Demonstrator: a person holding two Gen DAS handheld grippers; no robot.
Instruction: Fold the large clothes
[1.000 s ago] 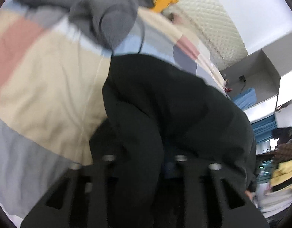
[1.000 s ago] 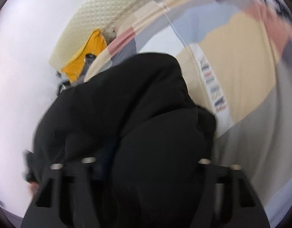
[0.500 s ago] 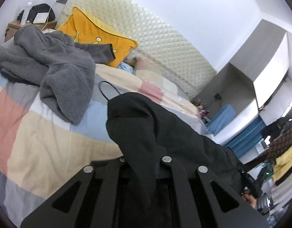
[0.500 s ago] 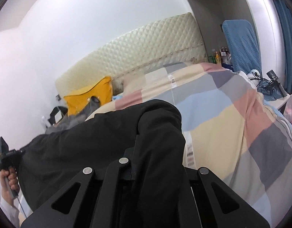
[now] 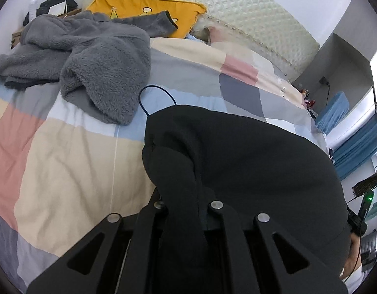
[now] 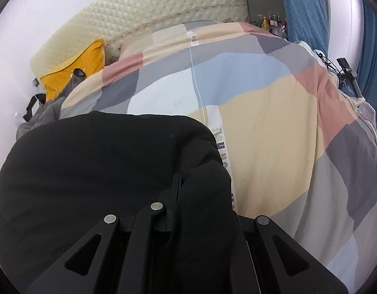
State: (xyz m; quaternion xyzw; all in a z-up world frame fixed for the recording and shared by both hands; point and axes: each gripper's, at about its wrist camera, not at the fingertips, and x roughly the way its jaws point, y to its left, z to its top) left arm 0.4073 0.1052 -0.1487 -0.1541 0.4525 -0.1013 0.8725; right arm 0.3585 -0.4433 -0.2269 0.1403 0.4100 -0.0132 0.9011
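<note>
Left wrist view: left gripper [image 5: 186,210] clamped black fabric garment [image 5: 249,161]; right gripper [image 6: 178,196] clamped same; grey fleece [image 5: 90,56] at 10 o'clock.

A black garment [image 5: 249,161] fills the lower frame. The duvet [image 5: 65,161] is patchwork: cream, pink, grey, pale blue. A grey fleece [image 5: 95,56] lies upper left, by a yellow pillow [image 5: 129,2]. Headboard [image 5: 249,14]: cream, quilted diamonds.
</note>
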